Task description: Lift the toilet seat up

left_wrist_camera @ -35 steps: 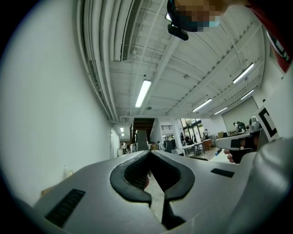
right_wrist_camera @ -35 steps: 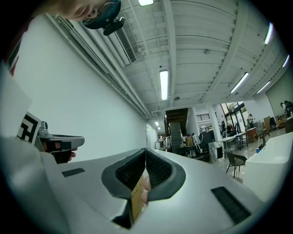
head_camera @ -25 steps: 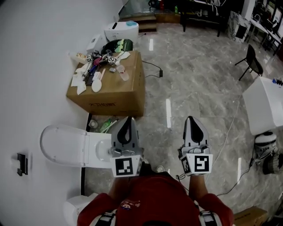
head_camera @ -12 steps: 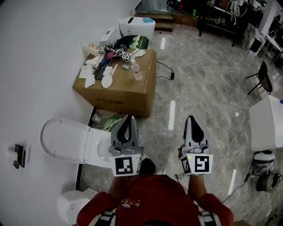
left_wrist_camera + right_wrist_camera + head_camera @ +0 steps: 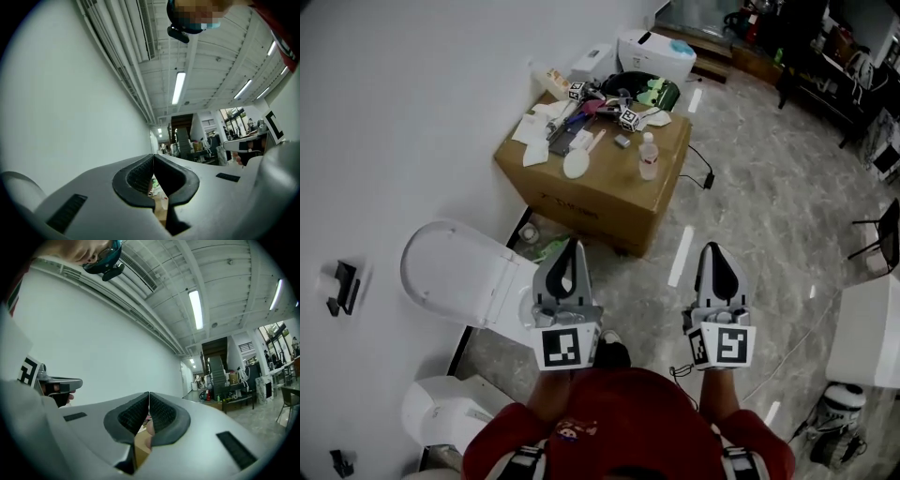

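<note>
Grey marbled floor [image 5: 750, 216] and a white wall [image 5: 394, 112] fill the head view, where the left gripper [image 5: 573, 246] and right gripper [image 5: 716, 249] point ahead side by side, apart. The toilet seat [image 5: 455, 272], a white oval tipped back toward the wall, sits just left of the left gripper, and a cluttered cardboard box [image 5: 600, 192] stands ahead of it. Left gripper view: jaws pressed together, nothing between them, wall on their left. Right gripper view: jaws likewise closed and empty, the left gripper off to their left
</note>
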`<state>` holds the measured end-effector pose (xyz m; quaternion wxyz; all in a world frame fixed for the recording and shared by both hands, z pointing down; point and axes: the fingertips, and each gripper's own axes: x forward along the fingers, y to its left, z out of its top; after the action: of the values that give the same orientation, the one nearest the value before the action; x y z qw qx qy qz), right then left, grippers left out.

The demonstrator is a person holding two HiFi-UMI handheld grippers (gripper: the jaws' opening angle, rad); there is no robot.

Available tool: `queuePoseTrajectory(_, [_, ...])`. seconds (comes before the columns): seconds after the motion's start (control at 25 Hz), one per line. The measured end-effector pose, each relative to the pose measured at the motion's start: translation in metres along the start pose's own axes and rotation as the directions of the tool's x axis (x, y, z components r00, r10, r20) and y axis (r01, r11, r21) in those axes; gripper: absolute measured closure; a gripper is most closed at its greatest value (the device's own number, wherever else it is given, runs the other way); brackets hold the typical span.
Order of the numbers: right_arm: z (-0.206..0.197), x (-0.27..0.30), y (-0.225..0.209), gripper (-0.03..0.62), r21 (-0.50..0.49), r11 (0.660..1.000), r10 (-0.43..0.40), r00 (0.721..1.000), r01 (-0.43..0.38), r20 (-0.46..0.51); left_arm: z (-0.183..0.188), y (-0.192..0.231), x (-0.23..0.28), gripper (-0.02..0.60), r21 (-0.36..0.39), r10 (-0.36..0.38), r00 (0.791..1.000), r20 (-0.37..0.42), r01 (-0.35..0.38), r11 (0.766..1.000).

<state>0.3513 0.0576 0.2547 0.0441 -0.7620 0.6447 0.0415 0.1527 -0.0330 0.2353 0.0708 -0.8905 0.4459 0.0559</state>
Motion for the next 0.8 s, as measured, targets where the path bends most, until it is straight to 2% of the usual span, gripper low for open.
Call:
queuePoseTrajectory(0.2, [0.001, 0.057, 0.051, 0.580, -0.002, 0.992, 0.129, 0.992, -0.129, 0.010, 0.002, 0.067, -0.002, 0.569, -0.001, 0.132, 0.991, 0.006, -0.132, 0.991])
queuePoseTrajectory(0.44, [-0.005, 0.099, 0.106, 0.580, 0.024, 0.963, 0.266, 0.964, -0.267, 0.015, 0.002, 0.121, -0.016, 0.569, 0.030, 0.262, 0.965, -0.003, -0.262, 0.965])
queuePoseTrajectory(0.64, [-0.010, 0.124, 0.146, 0.580, 0.043, 0.922, 0.384, 0.923, -0.384, 0.012, 0.007, 0.153, -0.034, 0.569, 0.061, 0.372, 0.928, -0.008, -0.371, 0.927])
queuePoseTrajectory(0.8, [-0.013, 0.148, 0.170, 0.580, 0.066, 0.874, 0.481, 0.876, -0.481, 0.018, 0.009, 0.167, -0.042, 0.569, 0.088, 0.456, 0.890, -0.003, -0.454, 0.887])
